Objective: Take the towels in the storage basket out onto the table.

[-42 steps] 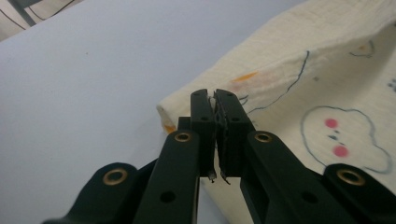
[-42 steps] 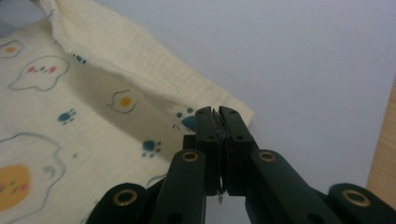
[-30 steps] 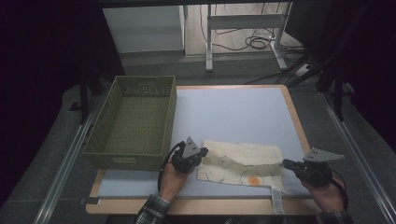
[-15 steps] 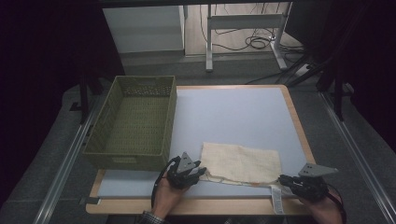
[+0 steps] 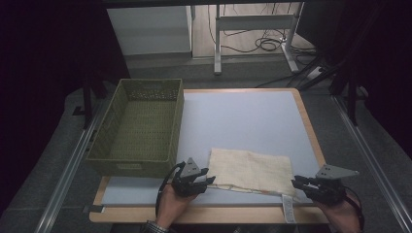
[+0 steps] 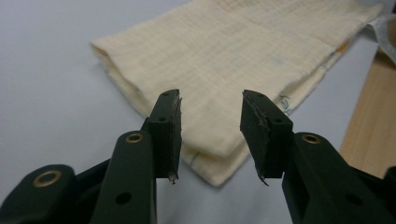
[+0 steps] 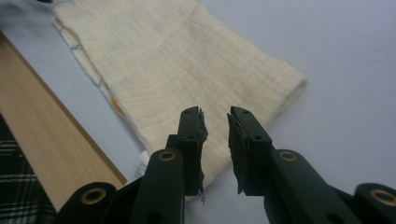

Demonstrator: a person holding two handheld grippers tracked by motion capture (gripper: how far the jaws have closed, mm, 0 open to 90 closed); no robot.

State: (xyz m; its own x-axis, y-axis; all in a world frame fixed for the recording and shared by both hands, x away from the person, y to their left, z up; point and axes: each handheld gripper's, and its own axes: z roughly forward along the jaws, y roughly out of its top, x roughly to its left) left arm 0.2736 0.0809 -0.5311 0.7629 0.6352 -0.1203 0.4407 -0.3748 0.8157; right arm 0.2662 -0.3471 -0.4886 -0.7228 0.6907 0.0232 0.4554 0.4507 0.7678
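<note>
The soft, folded, cream cloth (image 5: pixel 250 170) lies flat on the smooth table (image 5: pixel 243 116). The left gripper (image 5: pixel 206 180) and right gripper (image 5: pixel 297 182) have just been opening and grip nothing.

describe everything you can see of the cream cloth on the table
The cream cloth is a thin, crinkled woven fabric, folded into a flat rectangle of several layers, with small printed marks and an orange spot along its near edge. A white tag trails from its right corner. It lies near the table's front edge, right of the basket. No pads press on it.
</note>
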